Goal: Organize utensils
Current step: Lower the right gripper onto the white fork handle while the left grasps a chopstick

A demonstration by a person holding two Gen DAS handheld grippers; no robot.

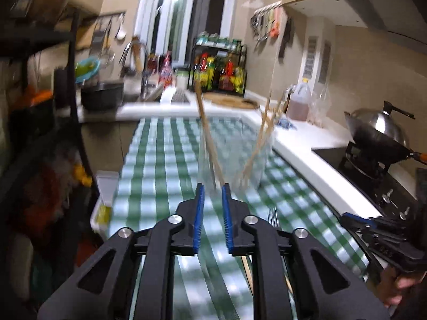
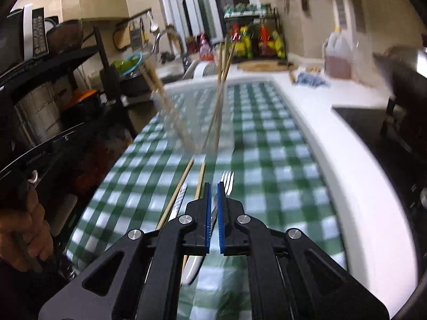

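Note:
A clear glass (image 1: 240,157) stands on the green checked cloth (image 1: 160,176) with several wooden chopsticks (image 1: 206,130) leaning in it. My left gripper (image 1: 213,189) hovers just short of the glass, jaws nearly together with nothing between them. A fork (image 1: 273,216) lies to its right. In the right wrist view the glass (image 2: 197,128) is ahead. The fork (image 2: 226,181) lies on the cloth under my right gripper (image 2: 213,186), whose jaws are closed to a slit. Two loose chopsticks (image 2: 177,192) and a white spoon (image 2: 192,269) lie left of the fork. My right gripper (image 1: 373,229) also shows low right in the left wrist view.
A white counter (image 1: 307,144) borders the cloth on the right, with a wok on a stove (image 1: 379,136) and an oil jug (image 1: 299,101). A sink, bottle rack (image 1: 218,69) and cutting board sit at the far end. Dark shelving (image 2: 53,80) lines the left side.

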